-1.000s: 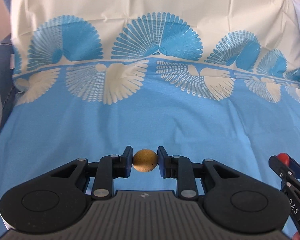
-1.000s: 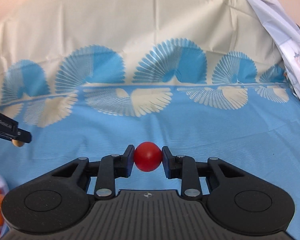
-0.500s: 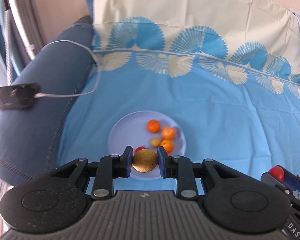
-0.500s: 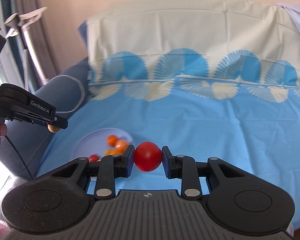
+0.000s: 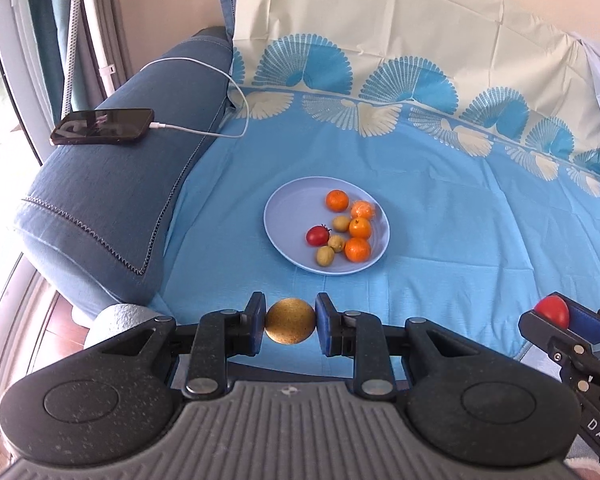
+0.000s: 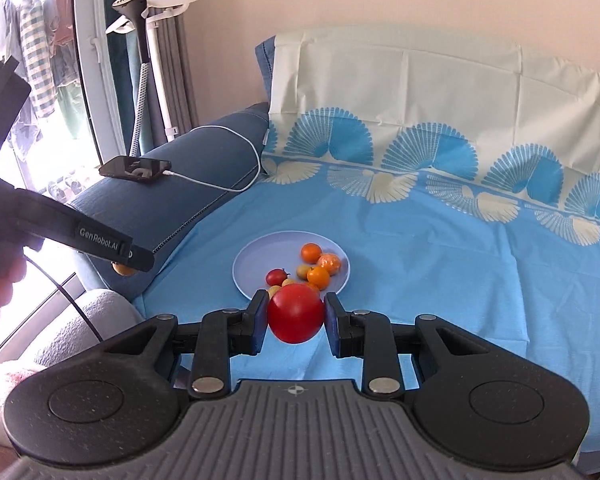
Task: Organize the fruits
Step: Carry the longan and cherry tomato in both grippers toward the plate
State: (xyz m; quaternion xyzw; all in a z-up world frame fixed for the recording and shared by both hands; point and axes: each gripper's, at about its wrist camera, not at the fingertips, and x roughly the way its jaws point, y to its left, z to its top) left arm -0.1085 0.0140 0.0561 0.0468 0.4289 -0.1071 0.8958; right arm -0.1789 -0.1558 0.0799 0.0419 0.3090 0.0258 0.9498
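The pale blue plate (image 5: 284,216) sits on the blue sheet (image 5: 440,208) and already carries four oranges, three small yellow-green fruits and one small tomato, all crowded toward its right half. Your left claw (image 5: 290,322) is closed on a round golden-brown fruit (image 5: 290,321), held above the sheet just short of the plate's near rim. Your right claw (image 6: 296,314) is pinched on a red tomato (image 6: 296,313), likewise short of that rim. Both fruits are gripped across their middles, likely so they stay put until released. The plate's bare left side looks like the easiest landing spot.
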